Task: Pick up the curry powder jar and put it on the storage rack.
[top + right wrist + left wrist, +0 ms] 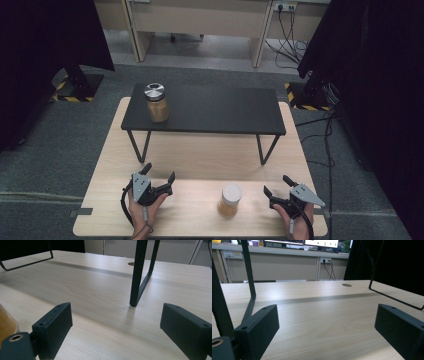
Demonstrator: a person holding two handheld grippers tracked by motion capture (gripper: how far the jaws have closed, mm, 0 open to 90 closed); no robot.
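**Both grippers idle at the near edge, capped jar between them**

While both hands rest at the near edge of the light wooden table [200, 165], the left gripper [159, 176] sits at the left, jaws spread wide, nothing between them. Its own view confirms: bare tabletop between the two black jaws.

Right gripper [279, 186] at the right of the near edge, jaws likewise apart and empty. Its own view shows plain wood between them, and an amber curve of the jar [6, 325] at the far left edge, outside the jaws, not touched.

White-lidded jar [230, 200], amber contents, stands upright on the table between the two grippers, nearer the right one, clear of both.

Farther back: black shelf [210, 112] on thin black legs spans the table's middle. One leg stands ahead of the right gripper, just right of centre in its view. On the shelf's left end, a second jar [156, 102] with a silver lid, upright, same amber fill.

Beyond the table: grey floor, beige cabinets [200, 20], black curtains on both sides.
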